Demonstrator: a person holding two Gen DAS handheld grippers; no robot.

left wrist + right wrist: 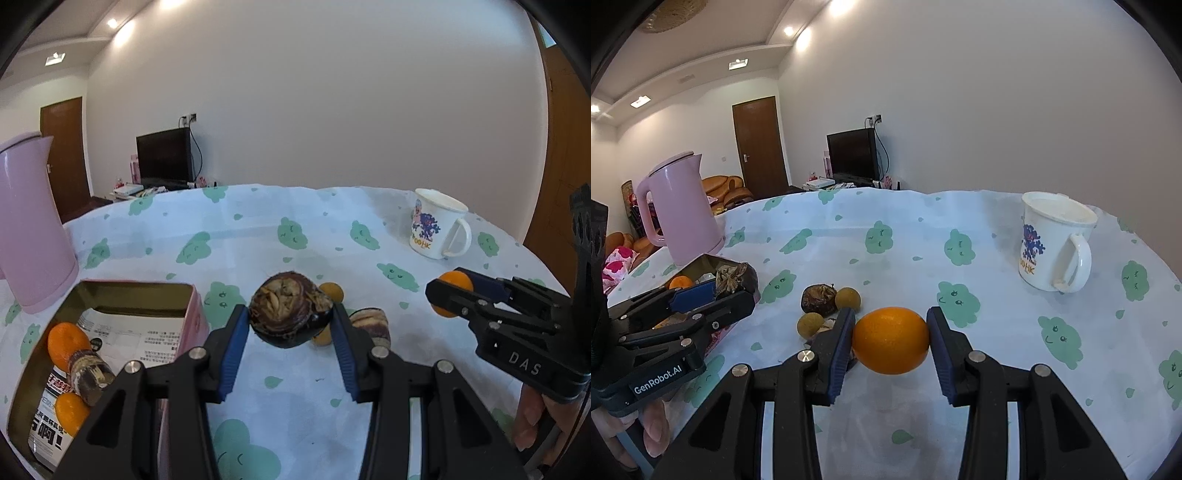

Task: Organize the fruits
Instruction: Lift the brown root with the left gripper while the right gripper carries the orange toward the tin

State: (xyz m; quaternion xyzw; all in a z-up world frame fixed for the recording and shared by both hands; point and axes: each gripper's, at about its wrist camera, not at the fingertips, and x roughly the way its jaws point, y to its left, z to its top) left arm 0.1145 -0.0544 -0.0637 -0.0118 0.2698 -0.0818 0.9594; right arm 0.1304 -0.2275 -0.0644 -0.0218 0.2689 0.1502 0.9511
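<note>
Currently left gripper [290, 319] pinches a dark water chestnut [290, 314], lifted above the tablecloth [258, 229] just right of the pink tin [110, 291]. Right gripper [891, 341] pinches a kumquat [891, 340], held clear of the cloth. Tin already holds two kumquats [64, 345] and a chestnut [90, 374]; two longans [848, 298] and another chestnut [818, 299] lie loose on the cloth
</note>
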